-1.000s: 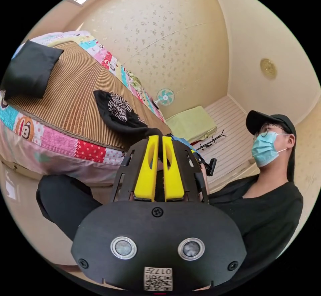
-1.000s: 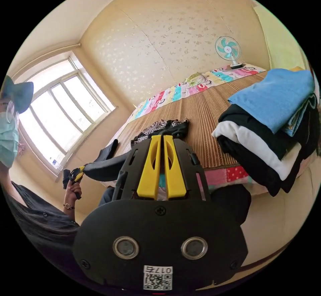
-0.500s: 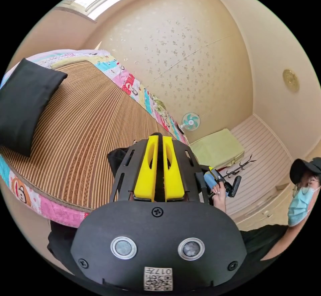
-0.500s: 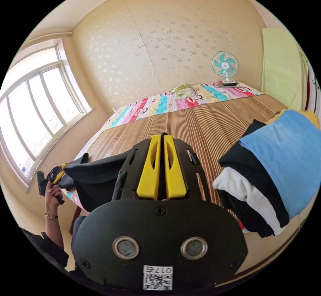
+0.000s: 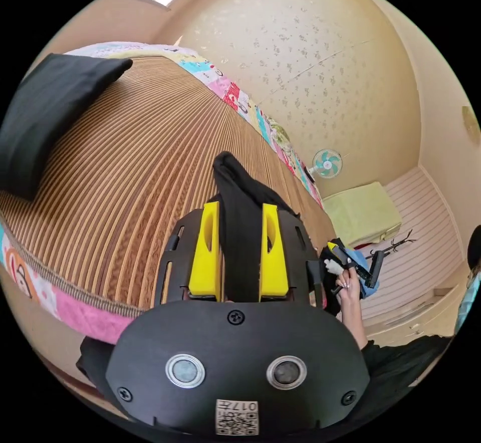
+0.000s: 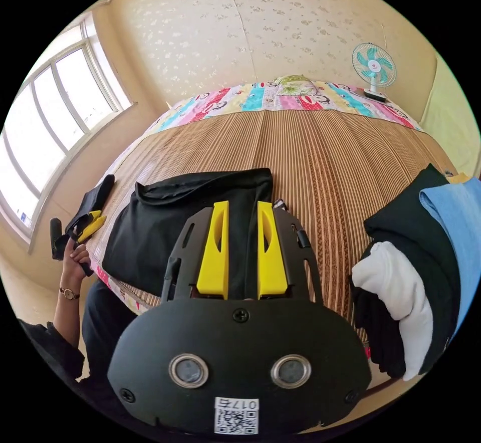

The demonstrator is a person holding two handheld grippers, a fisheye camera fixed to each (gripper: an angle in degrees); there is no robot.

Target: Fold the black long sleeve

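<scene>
- Since the black long sleeve (image 6: 185, 222) lies spread on the ribbed bamboo mat (image 6: 310, 157) near the bed's front edge, it looks laid down flat so that folding can start from a smooth shape.
- At the far left of the right gripper view, the left gripper (image 6: 92, 222) sits by the garment's left end, a hand (image 6: 72, 262) around its handle; in the left gripper view its yellow jaws stand apart with black cloth running between them, neither jaw visibly pressing, so I judge it has no grip.
- In the middle, the right gripper (image 6: 242, 207) hovers over the garment's right part, jaws parted with dark fabric showing in the gap, not clamped.
- Both pairs of tongs being spread suggests the cloth rests under its own weight.
- Further right, a stack of folded clothes (image 6: 416, 262), black, white and blue, sits at the mat's edge, probably kept aside for working room.
- At the far corner a small fan (image 6: 373, 69) stands clear of everything.
</scene>
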